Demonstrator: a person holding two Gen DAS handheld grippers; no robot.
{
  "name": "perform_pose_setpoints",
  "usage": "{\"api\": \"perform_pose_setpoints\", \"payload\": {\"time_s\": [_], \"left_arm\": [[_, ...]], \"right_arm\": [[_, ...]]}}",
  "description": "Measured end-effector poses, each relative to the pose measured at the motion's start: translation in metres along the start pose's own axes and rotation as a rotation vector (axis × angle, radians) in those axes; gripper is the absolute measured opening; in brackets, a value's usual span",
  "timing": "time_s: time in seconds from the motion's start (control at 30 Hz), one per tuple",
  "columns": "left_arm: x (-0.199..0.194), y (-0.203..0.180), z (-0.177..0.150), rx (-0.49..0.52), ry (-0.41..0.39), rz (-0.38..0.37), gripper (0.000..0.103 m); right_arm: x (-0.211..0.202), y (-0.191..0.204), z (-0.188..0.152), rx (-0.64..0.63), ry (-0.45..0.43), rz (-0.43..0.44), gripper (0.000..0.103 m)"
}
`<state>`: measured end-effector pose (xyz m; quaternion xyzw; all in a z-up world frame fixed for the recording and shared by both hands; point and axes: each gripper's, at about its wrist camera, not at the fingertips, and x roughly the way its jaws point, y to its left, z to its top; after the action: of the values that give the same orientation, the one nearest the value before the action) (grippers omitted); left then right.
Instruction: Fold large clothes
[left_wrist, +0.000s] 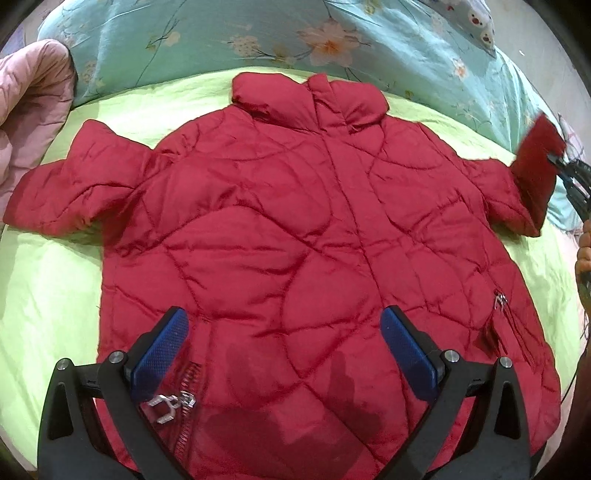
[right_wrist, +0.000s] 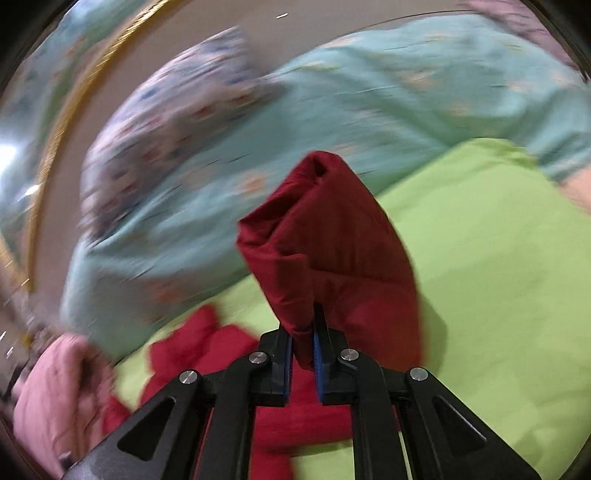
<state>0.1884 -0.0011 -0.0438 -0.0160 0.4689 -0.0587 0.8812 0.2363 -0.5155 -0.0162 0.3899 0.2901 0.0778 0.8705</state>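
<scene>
the right gripper has its jaws clamped on the cuff of the right-hand sleeve of a red quilted jacket, the cloth pinched between the blue pads and raised clear of the lime-green bed sheet. the left gripper hovers with its jaws wide apart and empty over the jacket's hem, a zip pull just by one finger. the jacket lies face up and spread flat in the middle of the bed, collar toward the teal floral duvet beyond it, its other sleeve stretched out flat toward a pink quilted garment at the jacket's far-left side. judging by this, folding has barely begun: the first sleeve is only now lifted, and the second sleeve and the body folds are left.
</scene>
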Motion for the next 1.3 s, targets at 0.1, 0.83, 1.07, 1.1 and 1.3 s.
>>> {"api": "perform_pose_setpoints", "payload": {"time_s": [0.1,0.83,1.07,1.1,1.3], "left_arm": [[-0.001,0.014,0.004,-0.024,-0.013,-0.021,0.103],[-0.020,0.138,0.000,-0.276,-0.074,-0.163,0.103],[-0.012,0.141,-0.001,-0.301,-0.058,-0.192,0.103],[-0.013,0.141,0.001,-0.299,-0.061,-0.197,0.103],[-0.002,0.127,0.020,-0.282,-0.057,-0.236,0.103]], "right_arm": [[0.028,0.044,-0.018,-0.026,0.089,0.107,0.009],[0.204,0.270,-0.220,-0.235,0.676,0.492,0.009],[0.222,0.270,-0.251,-0.250,0.745,0.473,0.017],[0.222,0.269,-0.250,-0.247,0.748,0.475,0.020],[0.198,0.269,-0.224,-0.211,0.698,0.554,0.083]]}}
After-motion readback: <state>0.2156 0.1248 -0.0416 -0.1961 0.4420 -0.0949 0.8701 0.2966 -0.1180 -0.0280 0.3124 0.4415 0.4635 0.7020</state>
